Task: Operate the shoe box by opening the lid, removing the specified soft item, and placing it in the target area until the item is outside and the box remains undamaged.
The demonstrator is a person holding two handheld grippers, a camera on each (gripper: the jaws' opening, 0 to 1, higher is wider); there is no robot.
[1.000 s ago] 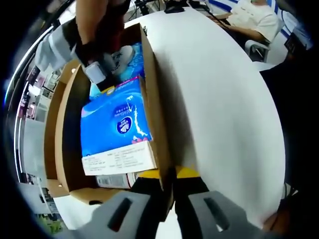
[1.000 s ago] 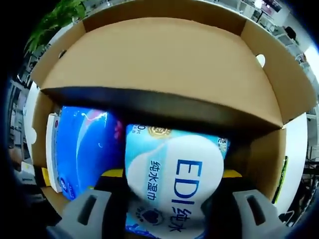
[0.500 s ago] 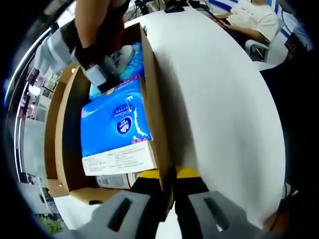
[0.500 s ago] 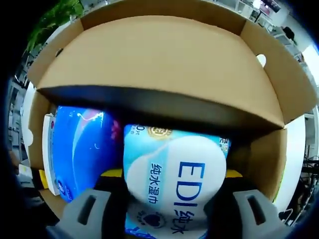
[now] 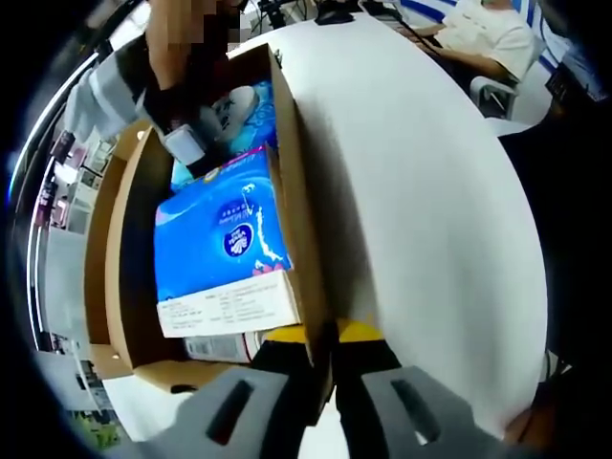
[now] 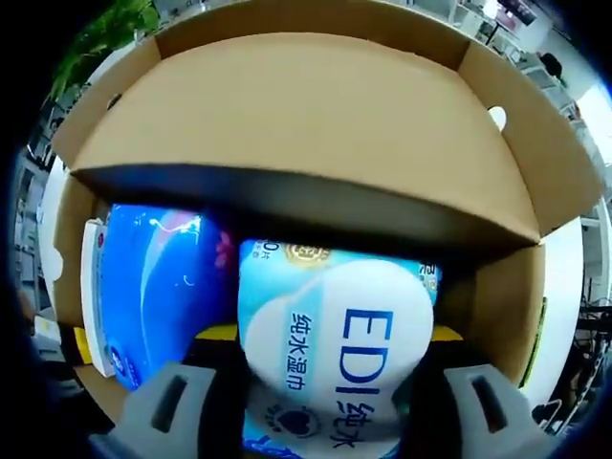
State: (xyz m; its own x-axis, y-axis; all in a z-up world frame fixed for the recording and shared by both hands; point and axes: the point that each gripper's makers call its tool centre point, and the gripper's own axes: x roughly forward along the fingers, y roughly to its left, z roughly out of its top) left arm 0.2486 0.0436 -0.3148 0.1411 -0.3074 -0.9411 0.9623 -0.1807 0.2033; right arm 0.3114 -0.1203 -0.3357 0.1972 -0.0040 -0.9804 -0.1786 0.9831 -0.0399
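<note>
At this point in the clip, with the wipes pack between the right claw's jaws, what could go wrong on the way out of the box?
1. The wipes pack sits under the raised lid; lifting straight up could snag or bend it.
2. The pack is soft and bulges between the right claw jaws, so it may slip.
3. The left claw pinches the box wall; a hard pull could crease it.
</note>
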